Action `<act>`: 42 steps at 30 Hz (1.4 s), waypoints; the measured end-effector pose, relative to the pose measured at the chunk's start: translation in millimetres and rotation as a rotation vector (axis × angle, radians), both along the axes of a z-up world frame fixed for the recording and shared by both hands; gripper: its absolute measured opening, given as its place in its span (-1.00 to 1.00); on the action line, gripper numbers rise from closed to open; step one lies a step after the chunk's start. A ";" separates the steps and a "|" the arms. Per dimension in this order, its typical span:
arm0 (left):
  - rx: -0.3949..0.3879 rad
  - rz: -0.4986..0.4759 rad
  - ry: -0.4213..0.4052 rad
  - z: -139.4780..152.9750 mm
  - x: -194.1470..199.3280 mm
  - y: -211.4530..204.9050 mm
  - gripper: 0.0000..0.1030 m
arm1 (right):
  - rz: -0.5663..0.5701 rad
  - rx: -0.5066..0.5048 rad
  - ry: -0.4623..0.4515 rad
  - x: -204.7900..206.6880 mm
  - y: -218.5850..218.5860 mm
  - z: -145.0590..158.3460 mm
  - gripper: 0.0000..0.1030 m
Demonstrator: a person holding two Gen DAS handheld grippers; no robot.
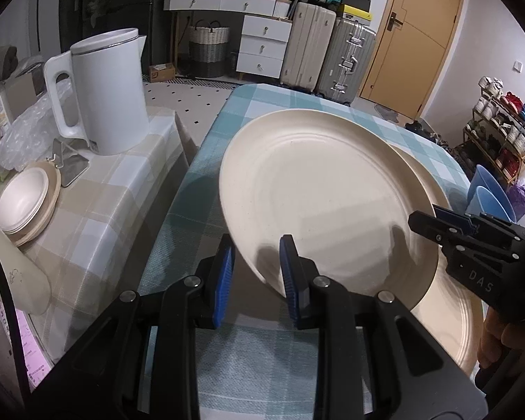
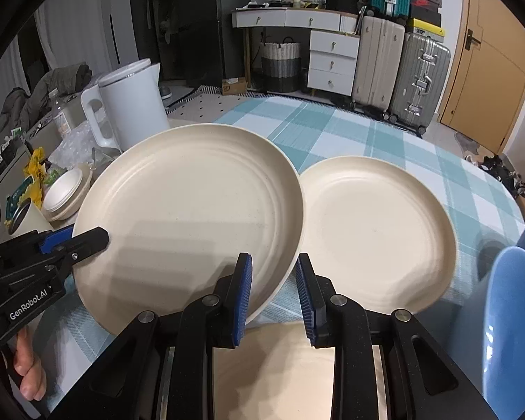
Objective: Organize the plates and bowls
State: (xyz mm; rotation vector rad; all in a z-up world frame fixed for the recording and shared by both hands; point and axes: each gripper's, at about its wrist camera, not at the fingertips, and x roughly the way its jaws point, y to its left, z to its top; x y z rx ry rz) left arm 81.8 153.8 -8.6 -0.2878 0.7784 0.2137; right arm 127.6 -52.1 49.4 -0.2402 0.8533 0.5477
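Observation:
A large cream plate (image 1: 318, 189) (image 2: 192, 210) hangs tilted above the blue checked table (image 1: 227, 360) (image 2: 332, 129), held from both sides. My left gripper (image 1: 256, 245) (image 2: 87, 238) is shut on its left rim. On the opposite rim my right gripper (image 2: 273, 259) (image 1: 427, 220) is shut too. A second cream plate (image 2: 378, 224) (image 1: 448, 318) lies flat on the table, partly under the lifted one. On the beige checked side table (image 1: 98, 217) to the left, a stack of white bowls (image 1: 21, 203) (image 2: 64, 192) rests on a tan plate.
A white kettle (image 1: 108, 94) (image 2: 129, 105) stands behind the bowls, with plastic wrap and a bottle beside it. Blue bins (image 2: 514, 297) (image 1: 490, 196) stand off the table's right edge. Suitcases, drawers and a door lie beyond.

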 end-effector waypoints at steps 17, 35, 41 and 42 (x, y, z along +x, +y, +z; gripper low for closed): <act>0.058 -0.113 -0.006 20.5 -0.4 -62.0 -0.55 | -0.081 0.022 -0.031 -22.8 -56.4 18.1 -0.49; 0.124 -0.239 0.028 38.2 -10.7 -124.4 -0.55 | -0.166 0.034 -0.056 -54.5 -104.7 30.6 -0.49; 0.128 -0.299 0.039 35.7 -12.7 -140.0 -0.54 | -0.210 0.035 -0.058 -66.4 -121.9 33.8 -0.49; 0.126 -0.308 0.038 35.6 -13.5 -142.3 -0.54 | -0.215 0.035 -0.056 -67.4 -124.0 34.2 -0.49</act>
